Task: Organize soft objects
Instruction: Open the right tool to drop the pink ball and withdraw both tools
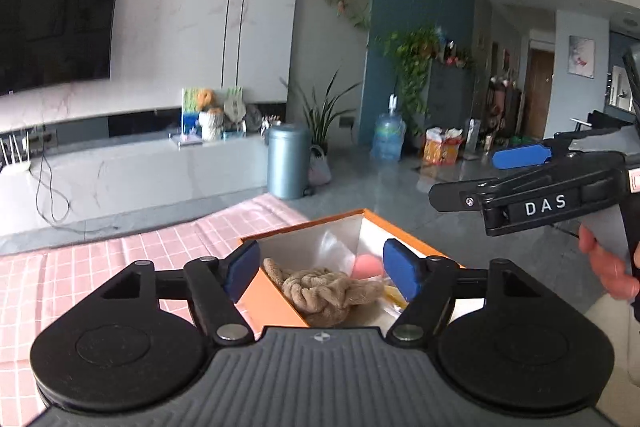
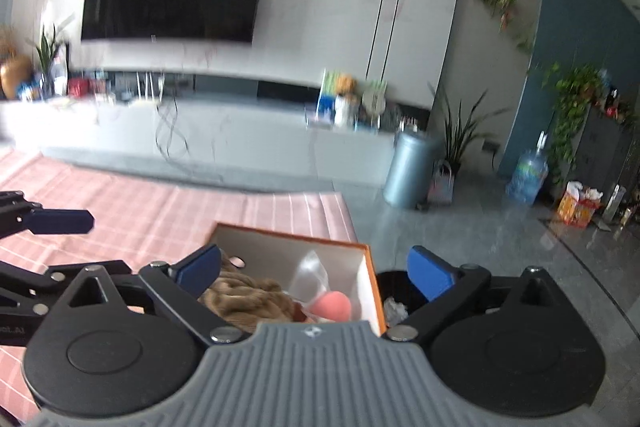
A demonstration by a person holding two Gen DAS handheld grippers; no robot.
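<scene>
Tan knitted cloth (image 1: 320,293) and a pink sponge (image 2: 334,309) already lie in the orange box (image 2: 294,241), while both tongs, left (image 1: 320,269) and right (image 2: 316,273), gape wide and hold nothing.

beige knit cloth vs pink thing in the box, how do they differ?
The beige cloth is large, bunched and ribbed; the pink thing is small, smooth and rounded. The cloth lies by the left wall of the orange box; the pink thing sits further right, beside clear plastic. Both are inside the box, ungripped.
</scene>
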